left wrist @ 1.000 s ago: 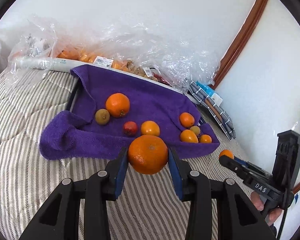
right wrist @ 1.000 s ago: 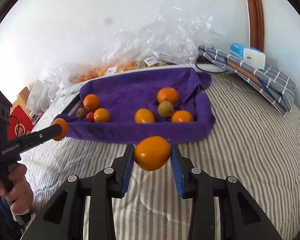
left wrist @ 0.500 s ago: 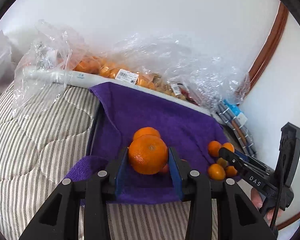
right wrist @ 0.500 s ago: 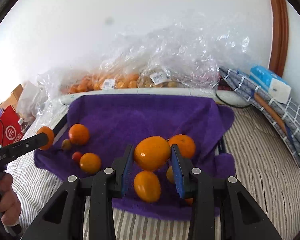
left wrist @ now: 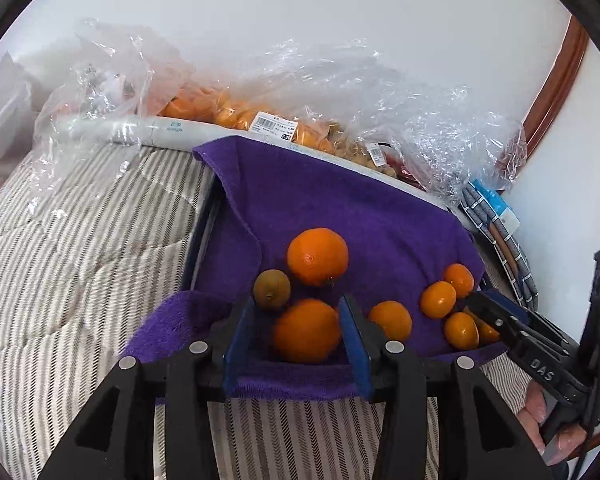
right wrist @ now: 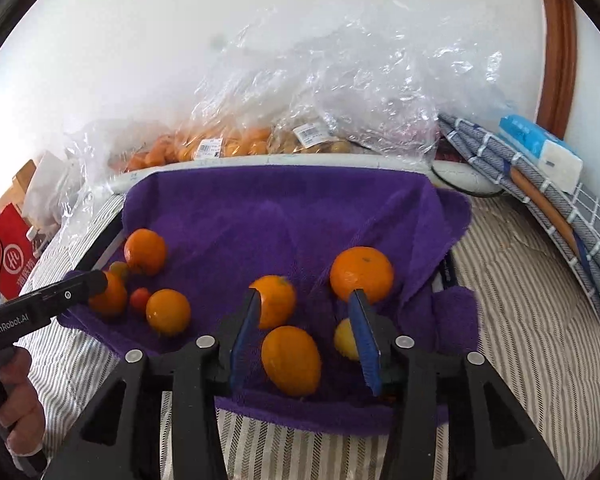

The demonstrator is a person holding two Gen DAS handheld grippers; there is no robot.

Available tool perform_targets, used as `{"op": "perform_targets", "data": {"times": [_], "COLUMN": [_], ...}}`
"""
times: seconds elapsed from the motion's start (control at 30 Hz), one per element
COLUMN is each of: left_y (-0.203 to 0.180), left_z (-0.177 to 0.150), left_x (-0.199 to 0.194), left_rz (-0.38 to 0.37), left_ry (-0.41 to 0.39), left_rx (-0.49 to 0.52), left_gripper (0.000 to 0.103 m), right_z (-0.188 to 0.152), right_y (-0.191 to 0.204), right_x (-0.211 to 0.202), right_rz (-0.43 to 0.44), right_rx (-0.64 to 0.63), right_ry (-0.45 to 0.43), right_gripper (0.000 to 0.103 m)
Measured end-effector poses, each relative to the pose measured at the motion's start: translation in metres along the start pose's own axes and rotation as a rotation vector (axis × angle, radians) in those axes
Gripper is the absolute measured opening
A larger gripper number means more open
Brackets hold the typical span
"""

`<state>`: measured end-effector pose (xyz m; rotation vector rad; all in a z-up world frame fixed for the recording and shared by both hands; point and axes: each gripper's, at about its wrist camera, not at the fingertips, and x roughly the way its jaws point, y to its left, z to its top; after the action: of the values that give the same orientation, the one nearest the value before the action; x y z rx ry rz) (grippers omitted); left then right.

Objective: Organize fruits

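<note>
the left gripper (left wrist: pixel 306 338) stands over the purple towel (left wrist: pixel 340 208) on the striped bed (left wrist: pixel 80 240); its jaws have just been opening, and the orange (left wrist: pixel 306 330) lies loose between them. the right gripper (right wrist: pixel 306 338) has likewise just been opening, its oval orange fruit (right wrist: pixel 291 360) lying free on the towel between the pads.

Both grippers, left (left wrist: pixel 300 344) and right (right wrist: pixel 306 336), are matte black with blue-padded fingers (left wrist: pixel 236 344), round silver screws, and white lettering reading "GenRobot.AI" and "DAS" on their sides.
</note>
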<state>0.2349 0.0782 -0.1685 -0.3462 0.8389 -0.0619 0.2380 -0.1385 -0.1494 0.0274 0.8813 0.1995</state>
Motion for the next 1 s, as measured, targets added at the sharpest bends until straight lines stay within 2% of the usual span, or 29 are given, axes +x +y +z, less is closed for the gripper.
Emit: {"op": "perform_targets", "data": {"times": [0.2, 0.37, 0.43, 0.47, 0.53, 0.6, 0.67, 0.8, 0.9, 1.0], "left_y": [-0.013, -0.035, -0.043, -0.048, -0.054, -0.057, -0.061, -0.069, -0.077, -0.080], "left_z": [-0.007, -0.023, -0.029, -0.033, -0.042, -0.049, -0.058, -0.071, -0.081, -0.087], "left_x": [-0.041, -0.083, -0.098, -0.106, -0.124, -0.140, -0.157, -0.182, -0.193, -0.201], "left_rz": [0.029, 0.103, 0.113, 0.142, 0.164, 0.168, 0.159, 0.164, 0.181, 0.186], "left_ry": [-0.049, -0.083, -0.093, -0.099, -0.135, -0.164, -0.186, -0.207, -0.215, -0.224], "left_rx": [0.044, 0.098, 0.117, 0.128, 0.148, 0.151, 0.152, 0.150, 0.165, 0.174], "left_gripper": [0.055, 0.055, 0.055, 0.055, 0.061, 0.078, 0.081, 0.090, 0.091, 0.092], "right_z": [-0.006, -0.021, -0.028, -0.031, -0.038, -0.047, -0.056, -0.073, -0.081, -0.087], "right_y": [0.004, 0.004, 0.000, -0.002, -0.006, -0.007, -0.004, 0.005, 0.010, 0.015], "right_x": [-0.053, -0.104, -0.125, -0.133, -0.151, -0.169, -0.187, -0.219, -0.236, -0.249], "right_rz": [-0.038, -0.089, -0.088, -0.089, -0.095, -0.104, -0.128, -0.144, -0.140, -0.180], "right_rx": [0.039, 0.077, 0.105, 0.119, 0.143, 0.152, 0.139, 0.104, 0.086, 0.069], "right_ry": [-0.047, -0.047, -0.041, -0.041, -0.042, -0.052, -0.084, -0.147, -0.160, -0.188], "right_gripper": [0.064, 0.064, 0.064, 0.064, 0.065, 0.075, 0.079, 0.094, 0.098, 0.100]}}
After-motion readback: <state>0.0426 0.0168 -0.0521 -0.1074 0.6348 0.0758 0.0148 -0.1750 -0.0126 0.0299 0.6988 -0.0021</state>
